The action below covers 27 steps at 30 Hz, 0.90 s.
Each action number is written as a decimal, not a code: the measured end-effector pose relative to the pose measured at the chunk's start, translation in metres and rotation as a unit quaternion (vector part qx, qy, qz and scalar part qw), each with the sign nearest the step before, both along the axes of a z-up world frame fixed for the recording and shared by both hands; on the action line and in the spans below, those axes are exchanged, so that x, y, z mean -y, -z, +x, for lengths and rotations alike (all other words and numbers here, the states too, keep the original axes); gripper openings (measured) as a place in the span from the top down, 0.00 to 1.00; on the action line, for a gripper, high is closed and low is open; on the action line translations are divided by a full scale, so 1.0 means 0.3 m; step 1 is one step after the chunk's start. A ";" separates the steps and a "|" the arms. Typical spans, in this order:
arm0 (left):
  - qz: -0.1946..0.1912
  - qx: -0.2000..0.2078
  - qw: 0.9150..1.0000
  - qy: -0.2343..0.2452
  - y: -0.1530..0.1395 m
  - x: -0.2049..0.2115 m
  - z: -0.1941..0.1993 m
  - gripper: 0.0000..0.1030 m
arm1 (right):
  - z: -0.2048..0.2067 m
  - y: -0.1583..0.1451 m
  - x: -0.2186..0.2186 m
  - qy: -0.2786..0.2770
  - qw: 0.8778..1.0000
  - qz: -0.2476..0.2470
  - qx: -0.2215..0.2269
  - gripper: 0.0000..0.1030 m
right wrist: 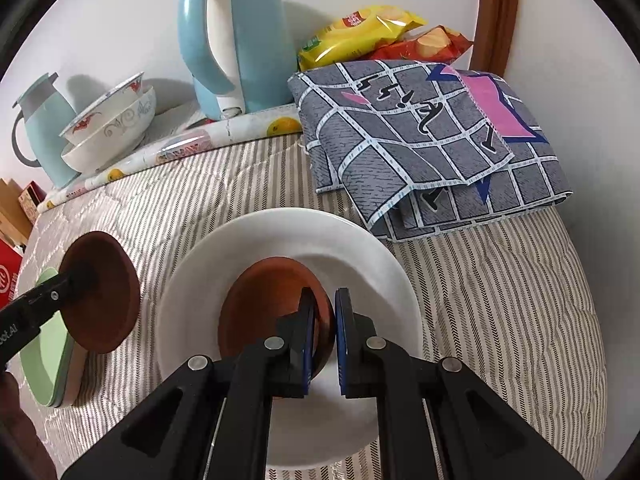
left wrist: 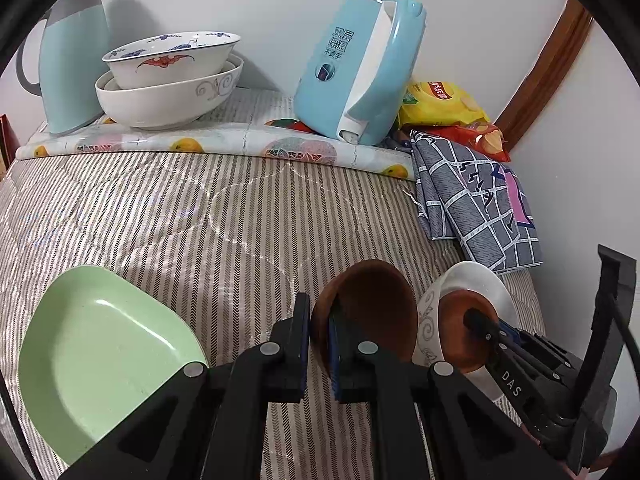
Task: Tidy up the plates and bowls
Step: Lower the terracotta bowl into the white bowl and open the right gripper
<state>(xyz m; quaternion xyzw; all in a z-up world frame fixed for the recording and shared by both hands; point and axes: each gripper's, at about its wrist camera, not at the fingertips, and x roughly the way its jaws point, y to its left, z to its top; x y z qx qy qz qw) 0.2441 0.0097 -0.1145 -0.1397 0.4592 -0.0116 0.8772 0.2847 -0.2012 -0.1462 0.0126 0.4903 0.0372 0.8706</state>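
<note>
My left gripper is shut on the rim of a brown bowl and holds it tilted above the striped cloth; that bowl also shows in the right wrist view. My right gripper is shut on the rim of a second brown bowl, which sits inside a white bowl. That pair also shows in the left wrist view, the brown bowl inside the white bowl. A green plate lies at the near left. Two stacked white bowls stand at the back.
A tilted blue kettle and a blue jug stand on a fruit-print mat at the back. A folded grey cloth and snack bags lie at the right by the wall.
</note>
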 end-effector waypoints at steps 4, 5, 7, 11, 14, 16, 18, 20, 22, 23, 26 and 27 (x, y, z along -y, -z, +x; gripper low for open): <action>-0.002 -0.001 1.000 -0.001 0.005 -0.002 0.002 0.92 | 0.007 0.004 -0.013 -0.005 1.000 -0.023 -0.004 0.90; -0.002 -0.002 1.000 -0.001 0.006 -0.002 0.002 0.92 | 0.013 0.006 -0.021 -0.006 0.999 -0.031 -0.007 0.89; -0.002 -0.003 1.000 -0.001 0.007 -0.002 0.002 0.92 | 0.016 0.008 -0.031 -0.010 0.999 -0.045 -0.008 0.88; -0.001 -0.003 1.000 -0.002 0.007 -0.005 -0.001 0.92 | 0.021 0.010 -0.042 -0.013 0.998 -0.061 -0.010 0.86; -0.002 -0.004 1.000 -0.003 0.005 -0.009 -0.003 0.92 | 0.023 0.017 -0.063 -0.023 0.996 -0.084 -0.013 0.82; -0.001 -0.004 1.000 -0.004 0.004 -0.009 -0.004 0.92 | 0.021 0.026 -0.085 -0.035 0.994 -0.104 -0.016 0.78; -0.001 -0.003 1.000 -0.005 0.002 -0.011 -0.007 0.92 | 0.019 0.027 -0.089 -0.039 0.994 -0.103 -0.016 0.74; 0.000 -0.003 1.000 -0.005 -0.002 -0.013 -0.011 0.92 | 0.019 0.025 -0.084 -0.036 0.994 -0.098 -0.017 0.72; 0.001 -0.001 1.000 -0.005 -0.007 -0.014 -0.017 0.92 | 0.017 0.020 -0.076 -0.032 0.995 -0.090 -0.017 0.71; 0.001 0.000 1.000 -0.005 -0.010 -0.014 -0.019 0.92 | 0.014 0.013 -0.070 -0.031 0.996 -0.082 -0.016 0.70; 0.003 0.003 1.000 -0.005 -0.018 -0.010 -0.027 0.92 | -0.002 -0.012 -0.061 -0.028 0.997 -0.069 -0.005 0.67; 0.003 0.004 1.000 -0.004 -0.021 -0.009 -0.029 0.92 | -0.008 -0.024 -0.055 -0.027 0.998 -0.062 0.000 0.67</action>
